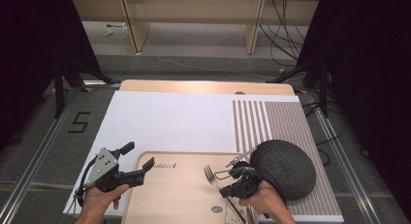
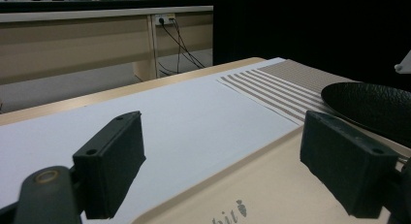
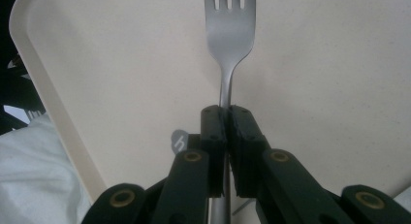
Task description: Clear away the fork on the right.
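Observation:
A silver fork (image 3: 228, 35) points away from me over the beige tray (image 3: 121, 78), its handle pinched between the pads of my right gripper (image 3: 226, 118), which is shut on it. From above, the fork (image 1: 210, 175) lies over the tray (image 1: 169, 195) just left of the right gripper (image 1: 228, 189). My left gripper (image 1: 140, 161) hovers at the tray's left rim, jaws wide apart and empty. In the left gripper view its black fingers (image 2: 112, 163) frame the tray's corner (image 2: 252, 190).
A black textured bowl (image 1: 282, 168) lies upside down on the striped placemat (image 1: 281, 122), close behind my right hand. A white sheet (image 1: 169, 120) covers the table beyond the tray. The bowl's rim (image 2: 373, 105) shows on the right in the left gripper view.

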A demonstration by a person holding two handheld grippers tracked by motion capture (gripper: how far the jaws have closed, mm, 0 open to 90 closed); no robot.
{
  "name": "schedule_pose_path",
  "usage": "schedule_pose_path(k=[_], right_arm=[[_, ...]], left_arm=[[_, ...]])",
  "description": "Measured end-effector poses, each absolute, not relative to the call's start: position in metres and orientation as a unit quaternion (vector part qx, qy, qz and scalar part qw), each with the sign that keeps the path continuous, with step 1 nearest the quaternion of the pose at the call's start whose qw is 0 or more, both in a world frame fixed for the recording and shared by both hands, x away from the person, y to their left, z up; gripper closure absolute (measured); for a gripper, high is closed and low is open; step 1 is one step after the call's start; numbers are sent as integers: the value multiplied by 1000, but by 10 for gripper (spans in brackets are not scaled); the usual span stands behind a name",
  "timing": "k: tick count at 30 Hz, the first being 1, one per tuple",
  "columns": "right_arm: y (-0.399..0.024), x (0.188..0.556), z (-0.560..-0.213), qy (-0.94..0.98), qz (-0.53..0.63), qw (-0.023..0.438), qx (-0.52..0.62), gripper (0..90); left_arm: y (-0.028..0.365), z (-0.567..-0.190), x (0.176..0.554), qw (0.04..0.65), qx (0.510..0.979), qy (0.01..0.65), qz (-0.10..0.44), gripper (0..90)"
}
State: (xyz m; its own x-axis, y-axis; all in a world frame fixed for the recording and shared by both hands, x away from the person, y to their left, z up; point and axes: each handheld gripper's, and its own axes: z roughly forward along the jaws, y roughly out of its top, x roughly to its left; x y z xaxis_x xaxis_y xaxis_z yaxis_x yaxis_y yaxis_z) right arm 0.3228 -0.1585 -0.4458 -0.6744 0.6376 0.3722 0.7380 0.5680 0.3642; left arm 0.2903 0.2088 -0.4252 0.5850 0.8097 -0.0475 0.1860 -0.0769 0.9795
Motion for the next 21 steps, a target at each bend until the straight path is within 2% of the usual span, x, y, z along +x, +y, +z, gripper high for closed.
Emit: schedule_pose_path(k=[21], right_arm=[[-145,324,-462,-897,-208,85,-381,851]], left_arm=[[208,-425,290,573,683,363,271,156]])
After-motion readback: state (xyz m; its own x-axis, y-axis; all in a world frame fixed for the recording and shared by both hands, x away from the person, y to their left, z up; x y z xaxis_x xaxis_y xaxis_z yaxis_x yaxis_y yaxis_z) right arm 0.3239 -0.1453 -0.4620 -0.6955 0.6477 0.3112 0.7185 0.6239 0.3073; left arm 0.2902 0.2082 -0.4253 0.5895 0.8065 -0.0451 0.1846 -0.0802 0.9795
